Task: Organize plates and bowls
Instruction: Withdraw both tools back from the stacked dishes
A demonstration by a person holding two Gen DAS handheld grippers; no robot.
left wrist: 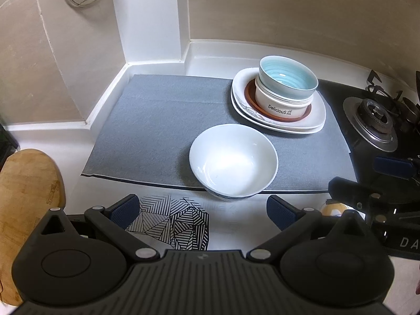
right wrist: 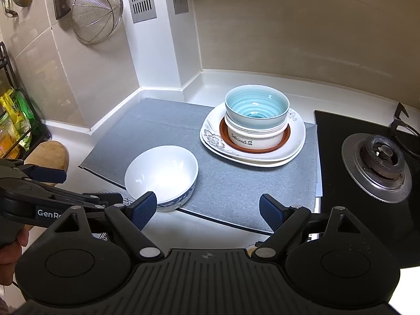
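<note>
White and glossy, the loose bowl (right wrist: 161, 174) sat on the grey mat (left wrist: 157, 120) at its near edge, just in front of the stack (right wrist: 253, 131) of plates and two nested bowls. Both the left hand-held gripper (left wrist: 202, 211) and the right hand-held gripper (right wrist: 207, 210) hung above the tabletop (right wrist: 199, 229) with jaws apart and empty. Judging by the layout, the loose bowl was next for the stack. A good pick would have pinched its rim wall squarely, lifted it level, and lowered it centred into the blue bowl (left wrist: 287, 78) without knocking the pile.
</note>
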